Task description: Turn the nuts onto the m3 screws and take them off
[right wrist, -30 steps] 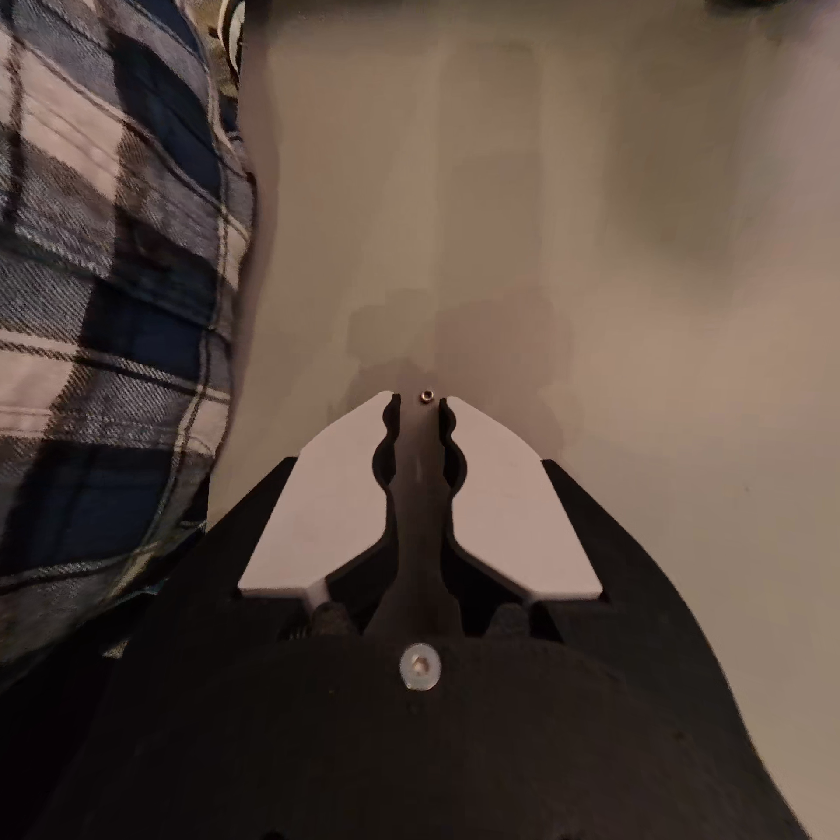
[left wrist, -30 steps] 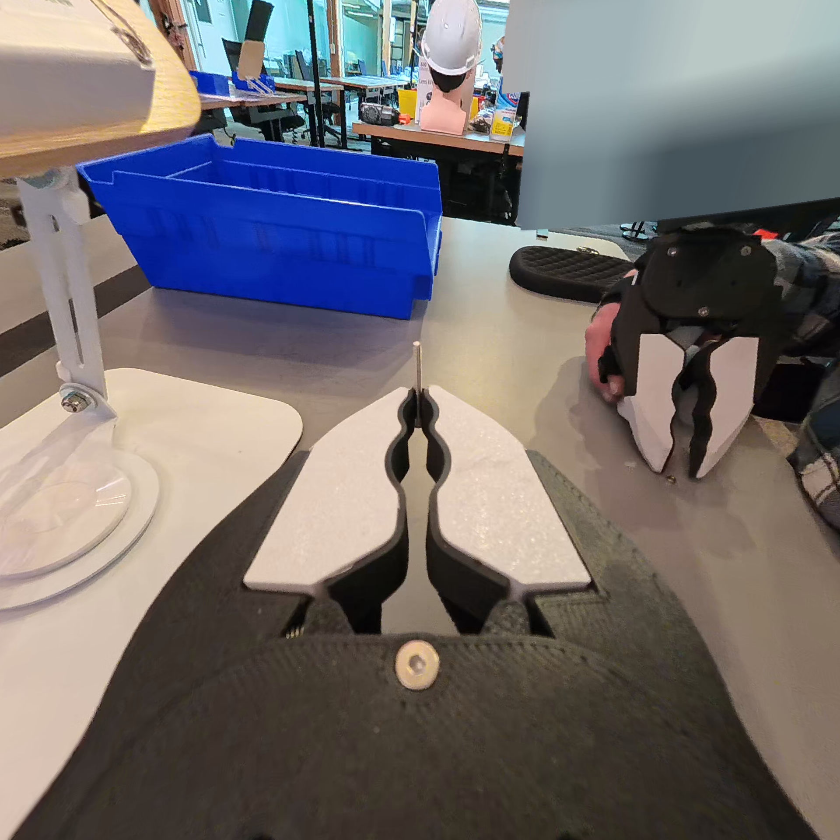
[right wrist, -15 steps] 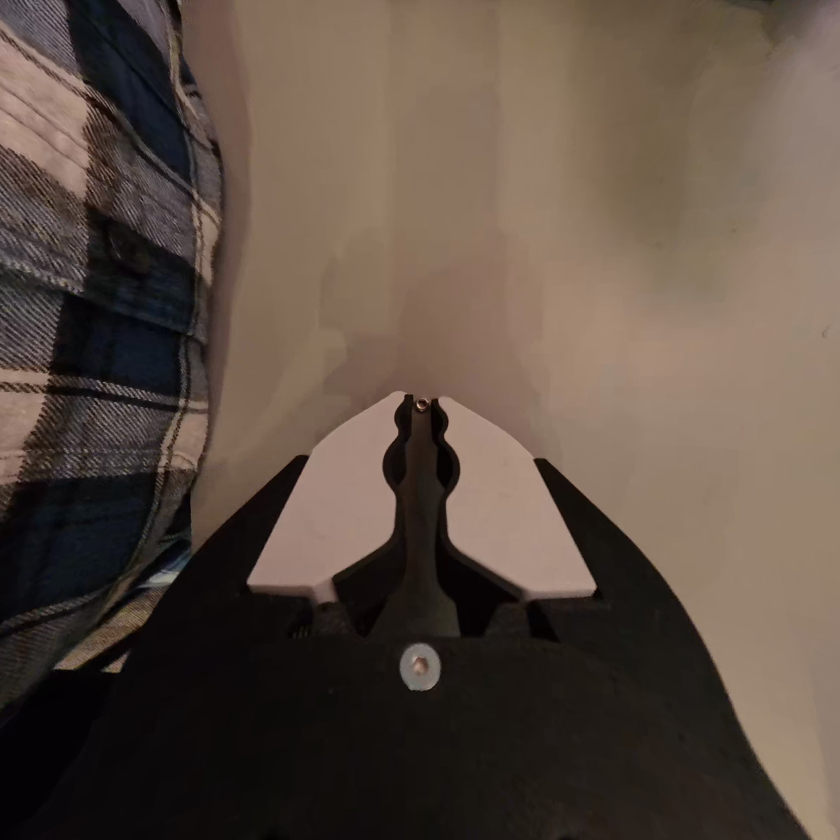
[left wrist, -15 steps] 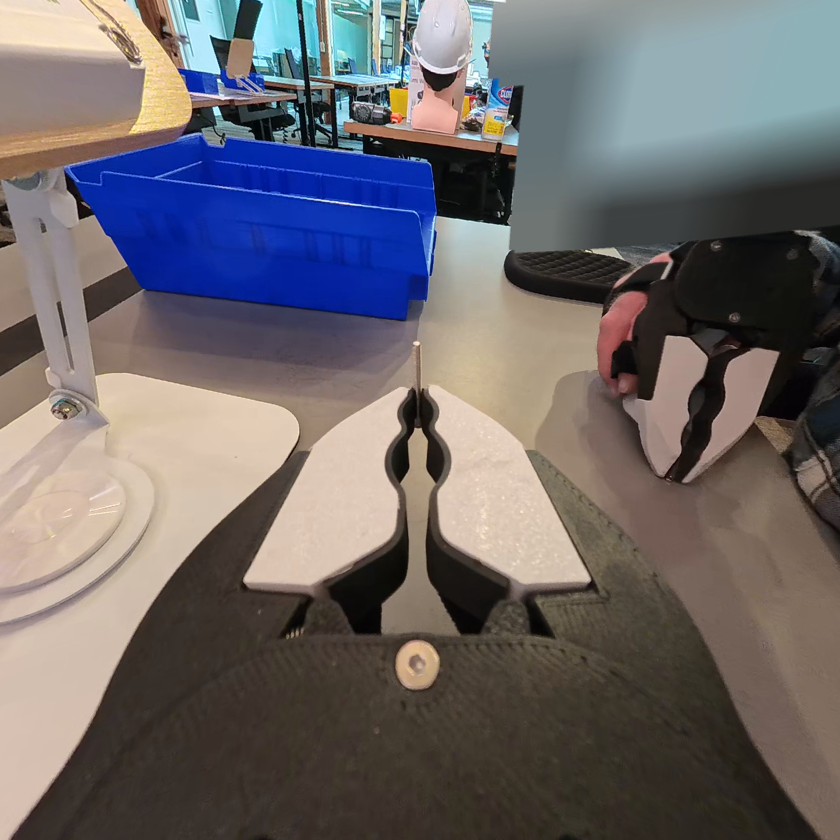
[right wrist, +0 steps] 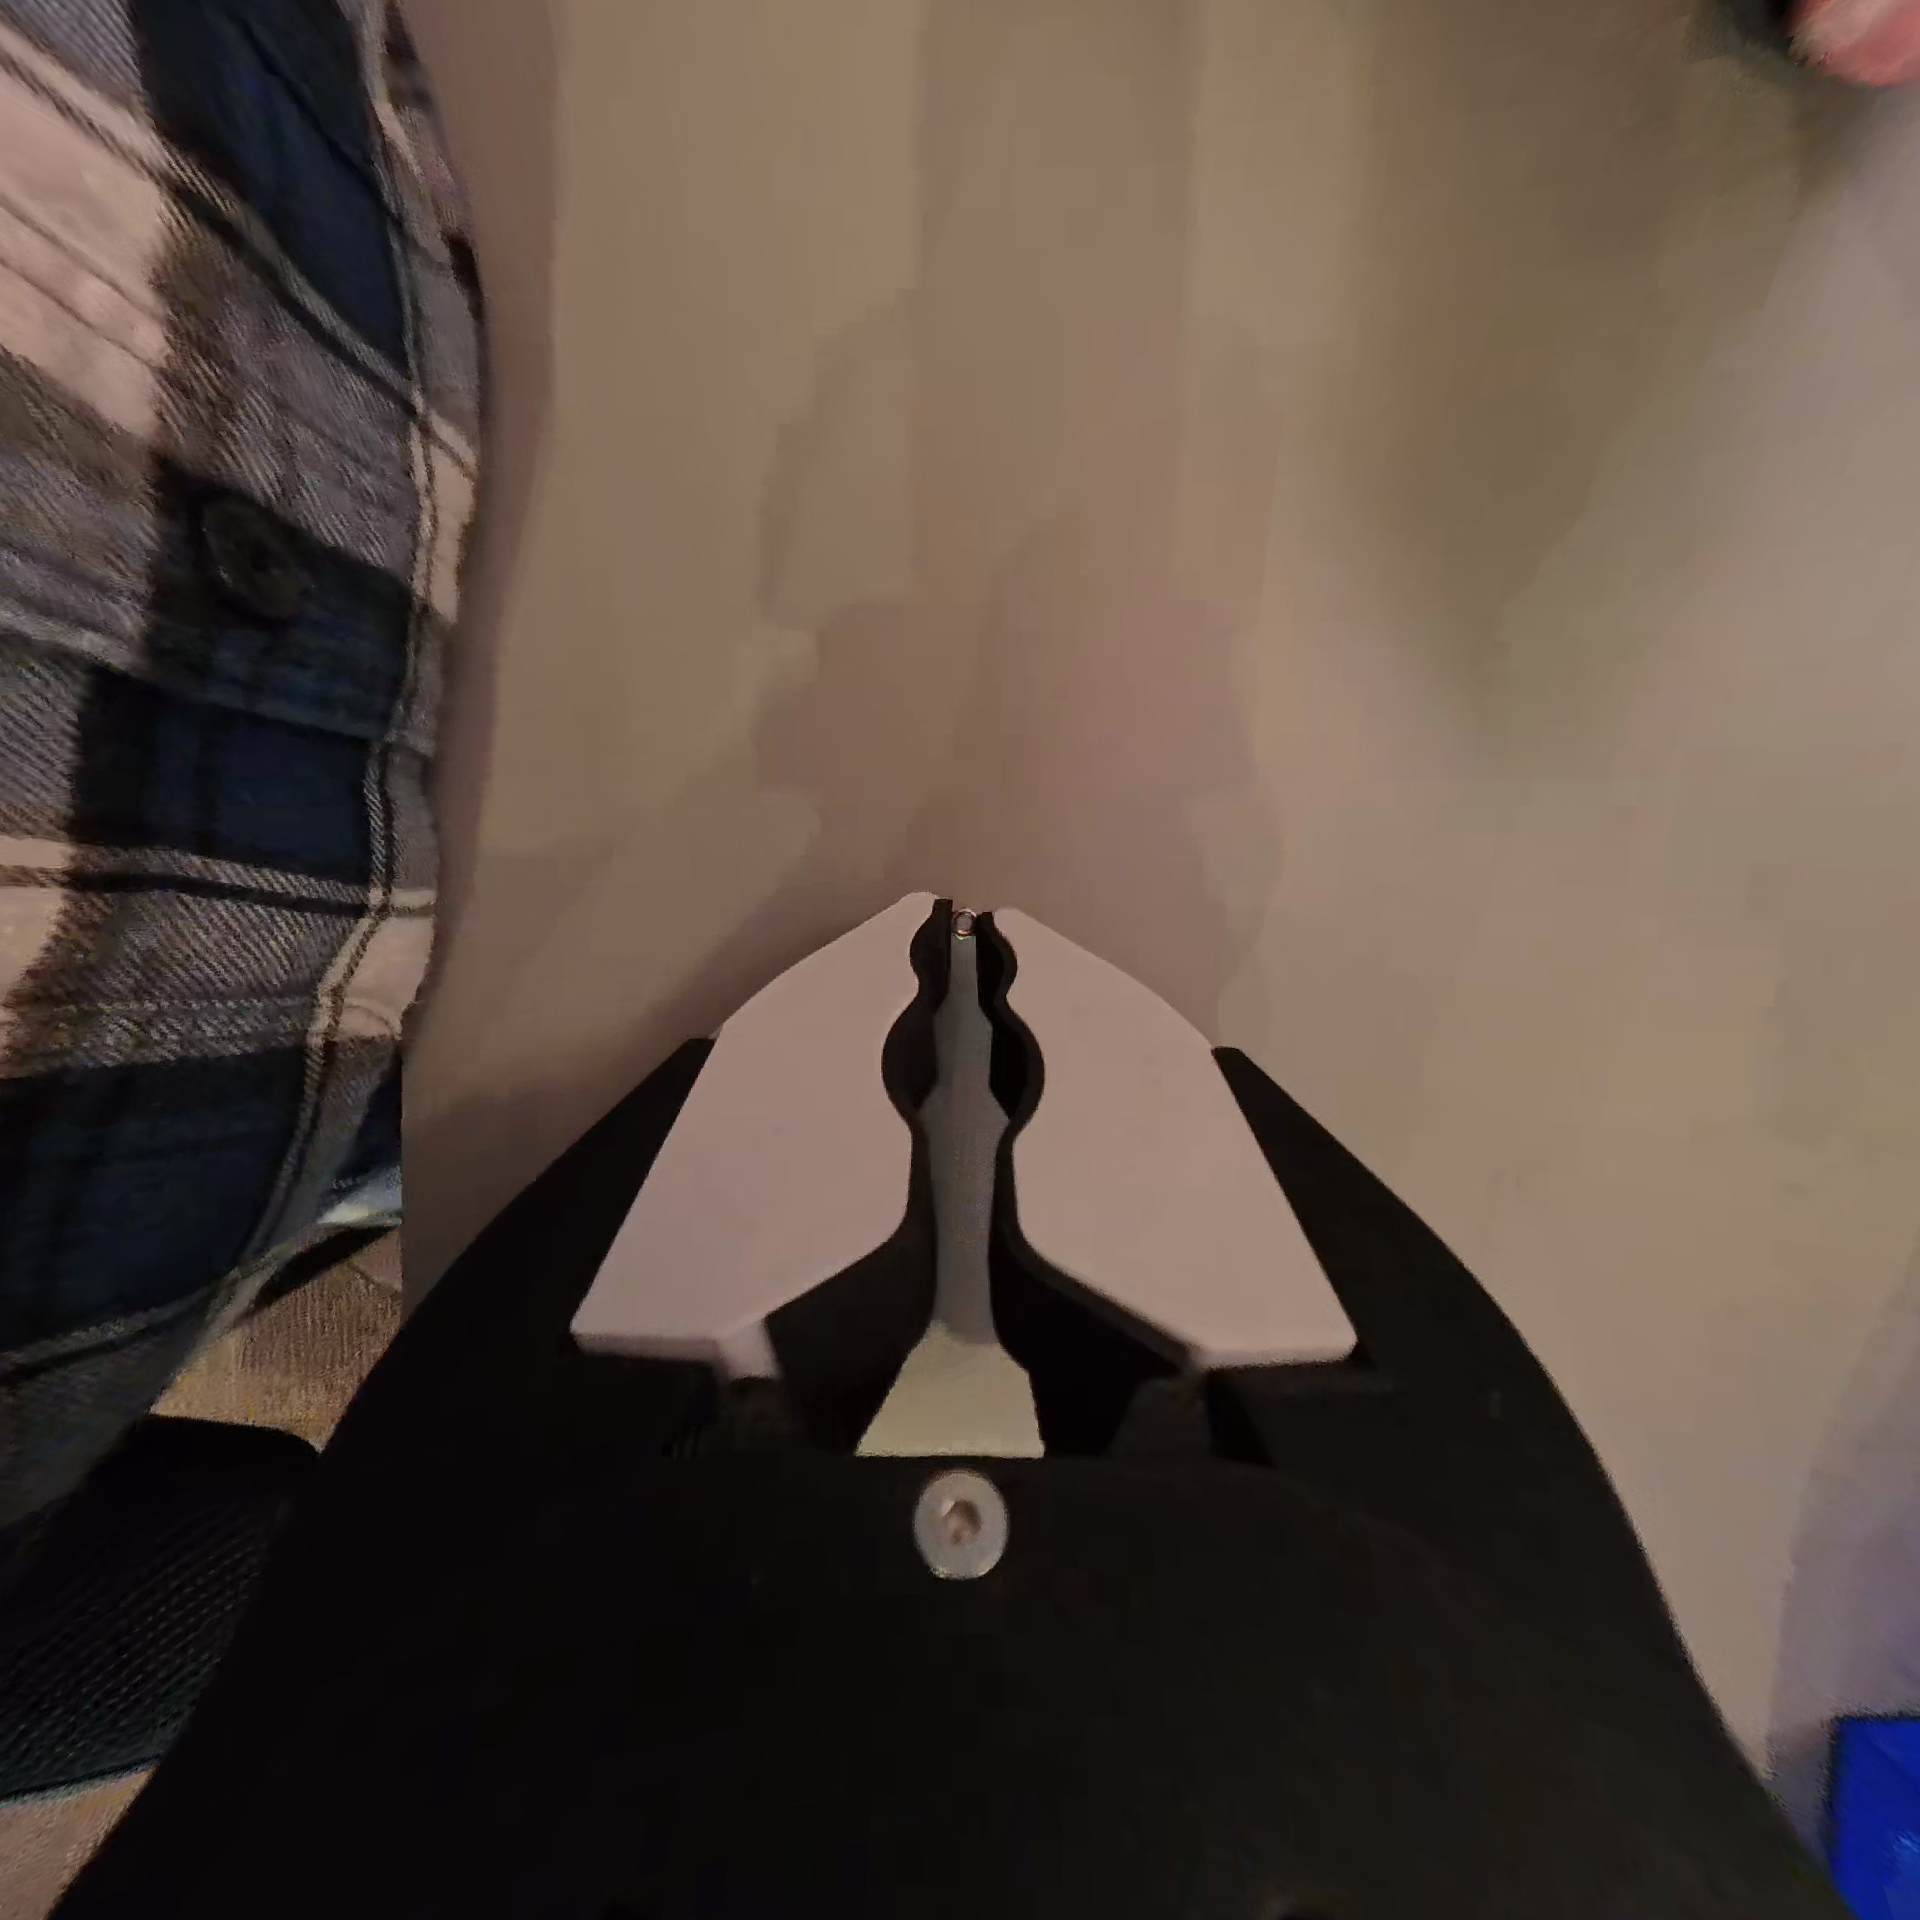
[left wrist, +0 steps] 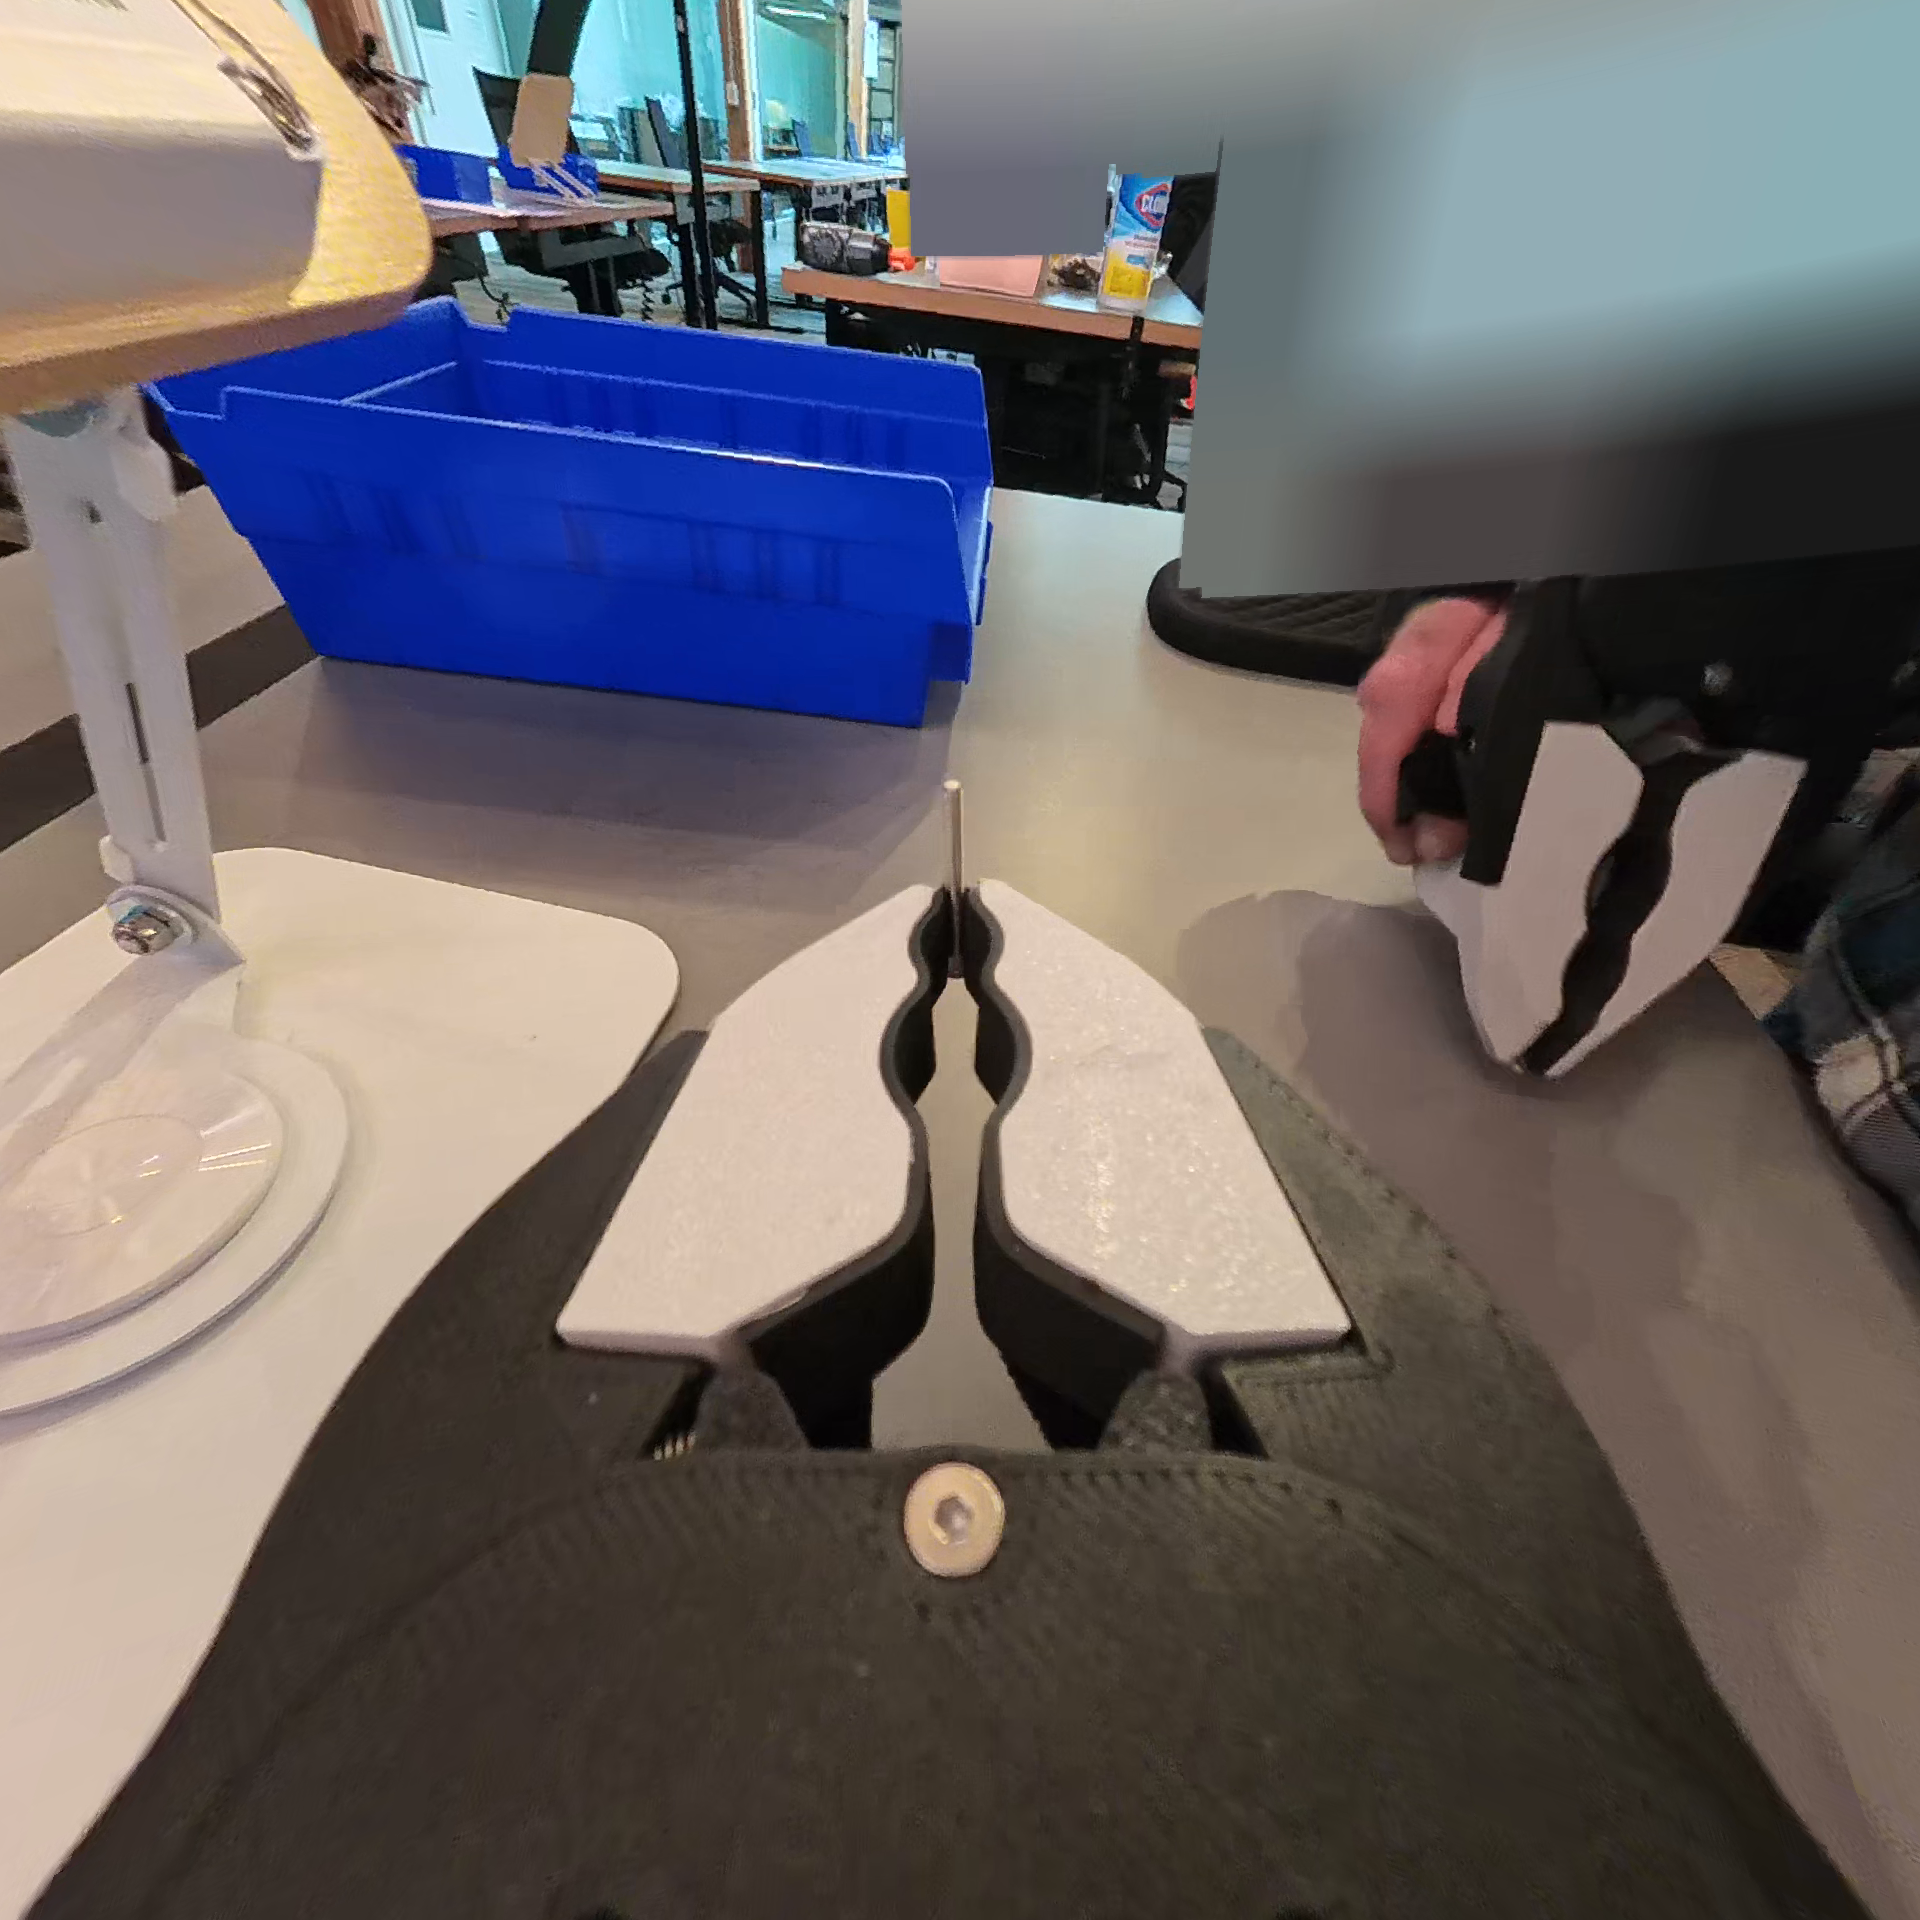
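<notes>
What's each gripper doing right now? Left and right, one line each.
Left gripper: closed on a thin metal pin standing up from its tips.
Right gripper: closed on a tiny metal ring at its tips.

A blue plastic bin (left wrist: 623,540) sits on the grey table (left wrist: 1143,790), with a white stand base (left wrist: 343,997) off to the left. There's a black mesh pad (left wrist: 1278,634) further back, maybe a wrist rest. Plaid shirt sleeve (right wrist: 208,623) runs along the table edge.

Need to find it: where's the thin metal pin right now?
In the left wrist view the pin stands upright, clamped at the left gripper tips, in front of the blue bin.
</notes>
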